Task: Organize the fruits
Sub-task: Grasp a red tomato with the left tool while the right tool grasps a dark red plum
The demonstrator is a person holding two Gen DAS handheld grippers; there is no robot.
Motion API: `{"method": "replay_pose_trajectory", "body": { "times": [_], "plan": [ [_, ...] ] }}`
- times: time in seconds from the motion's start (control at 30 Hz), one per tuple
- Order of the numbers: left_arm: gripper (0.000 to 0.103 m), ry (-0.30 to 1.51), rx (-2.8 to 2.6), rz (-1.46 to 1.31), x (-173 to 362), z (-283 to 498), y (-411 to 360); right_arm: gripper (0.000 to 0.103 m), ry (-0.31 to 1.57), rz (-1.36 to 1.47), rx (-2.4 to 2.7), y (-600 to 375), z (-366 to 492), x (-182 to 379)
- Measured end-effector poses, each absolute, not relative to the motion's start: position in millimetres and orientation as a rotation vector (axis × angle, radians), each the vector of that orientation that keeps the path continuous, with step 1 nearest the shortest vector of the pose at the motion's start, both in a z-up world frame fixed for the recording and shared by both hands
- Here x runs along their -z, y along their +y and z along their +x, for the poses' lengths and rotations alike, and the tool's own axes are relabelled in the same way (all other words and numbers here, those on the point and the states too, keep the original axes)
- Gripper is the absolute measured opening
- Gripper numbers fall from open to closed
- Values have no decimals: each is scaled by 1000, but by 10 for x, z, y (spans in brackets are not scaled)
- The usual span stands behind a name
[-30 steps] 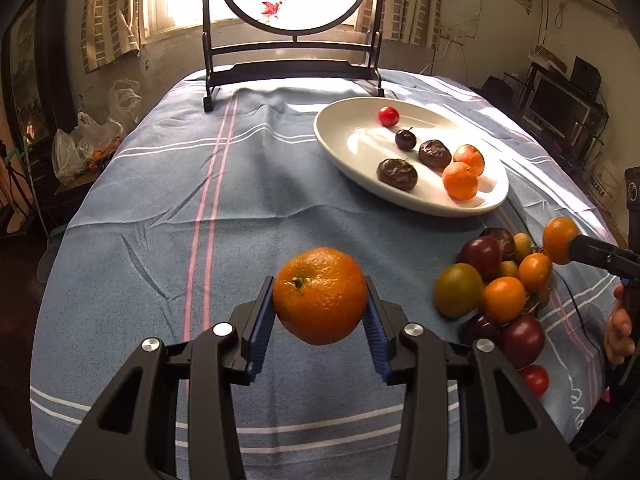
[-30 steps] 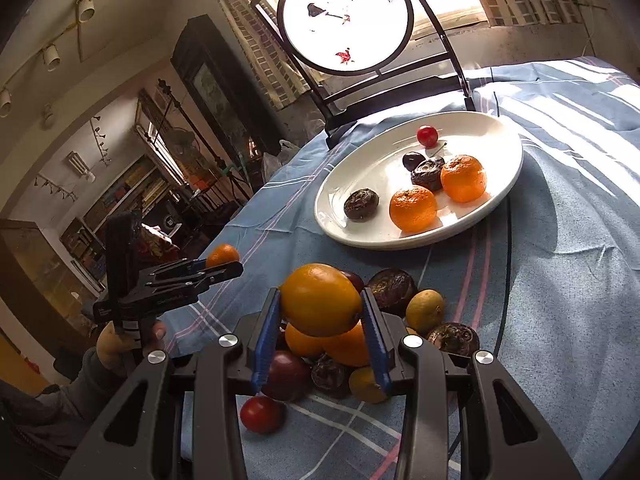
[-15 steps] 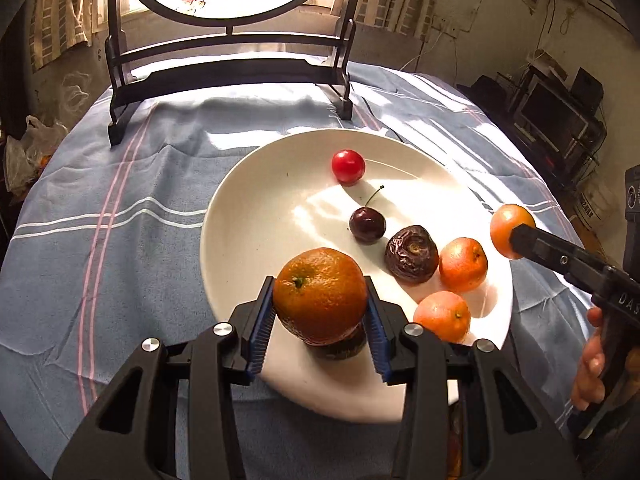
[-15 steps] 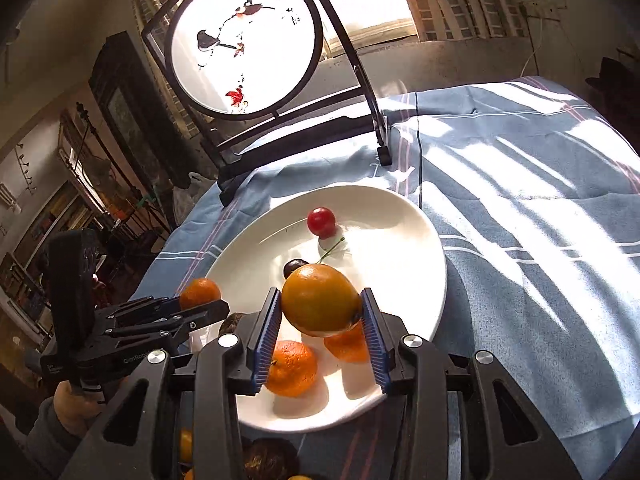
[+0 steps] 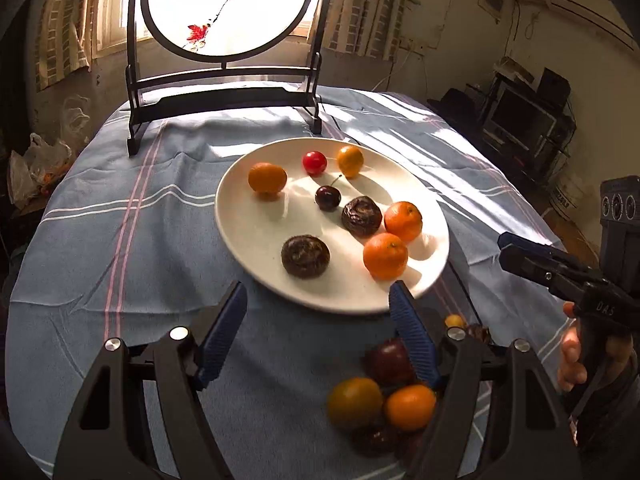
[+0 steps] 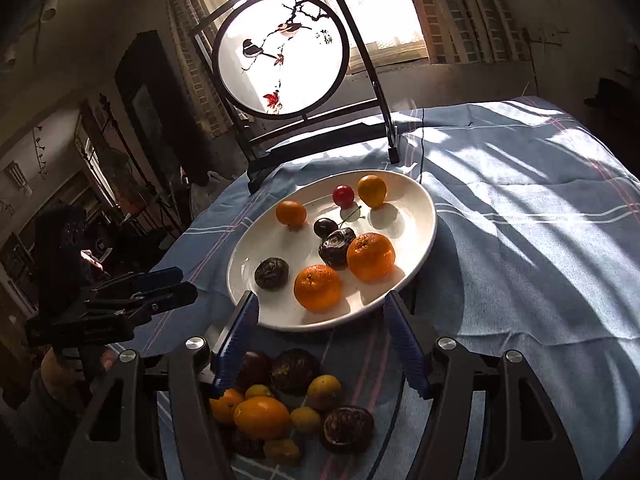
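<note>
A white oval plate (image 5: pixel 248 236) (image 6: pixel 416 216) on the blue cloth holds several fruits: oranges (image 5: pixel 385 256) (image 6: pixel 370 257), a red tomato (image 5: pixel 314 162), a dark cherry (image 5: pixel 327 197) and wrinkled passion fruits (image 5: pixel 305 256). A pile of loose fruit (image 5: pixel 380 400) (image 6: pixel 280 400) lies on the cloth in front of the plate. My left gripper (image 5: pixel 318 336) is open and empty, just short of the plate's near rim. My right gripper (image 6: pixel 322 340) is open and empty, above the pile. Each gripper also shows in the other's view, the right gripper (image 5: pixel 532 258) and the left gripper (image 6: pixel 160 292).
A round painted screen on a black stand (image 5: pixel 224 92) (image 6: pixel 288 64) stands at the far edge of the table. The blue striped tablecloth (image 5: pixel 120 240) covers the table. Furniture and a TV (image 5: pixel 520 120) stand to the right.
Both grippers have let go of their oranges onto the plate, opened, and pulled back toward the fruit pile.
</note>
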State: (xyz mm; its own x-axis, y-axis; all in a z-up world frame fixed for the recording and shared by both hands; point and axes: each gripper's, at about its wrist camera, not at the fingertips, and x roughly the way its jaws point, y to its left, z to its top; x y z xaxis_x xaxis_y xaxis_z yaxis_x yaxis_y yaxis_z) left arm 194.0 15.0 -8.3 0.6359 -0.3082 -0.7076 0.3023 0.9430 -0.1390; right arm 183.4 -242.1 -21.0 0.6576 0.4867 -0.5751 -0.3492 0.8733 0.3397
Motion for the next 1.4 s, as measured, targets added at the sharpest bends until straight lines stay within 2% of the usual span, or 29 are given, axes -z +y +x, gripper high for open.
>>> {"method": "replay_pose_trajectory", "body": {
  "times": [0.27,0.33,0.53,0.97,1.03,1.27,1.4],
  "plan": [
    [71,822,433,167,422,706,-120,66,682,195,-426,-2680,1140,449],
    [61,818,430,189,523,574,-198,66,655,213,-437,-2731,1100,433],
    [47,807,442,149,636,505,-400,66,643,254,-433,-2806,1109,442],
    [44,823,454,111,759,599,-585,66,620,279,-454,-2848,1100,438],
    [29,832,459,92,771,611,-557,66,628,269,-455,-2828,1110,442],
    [29,798,438,-6,584,490,-202,61,645,149,-516,-2582,1020,419],
    [29,769,378,-26,443,453,72,58,728,84,-638,-2089,816,452]
  ]
}}
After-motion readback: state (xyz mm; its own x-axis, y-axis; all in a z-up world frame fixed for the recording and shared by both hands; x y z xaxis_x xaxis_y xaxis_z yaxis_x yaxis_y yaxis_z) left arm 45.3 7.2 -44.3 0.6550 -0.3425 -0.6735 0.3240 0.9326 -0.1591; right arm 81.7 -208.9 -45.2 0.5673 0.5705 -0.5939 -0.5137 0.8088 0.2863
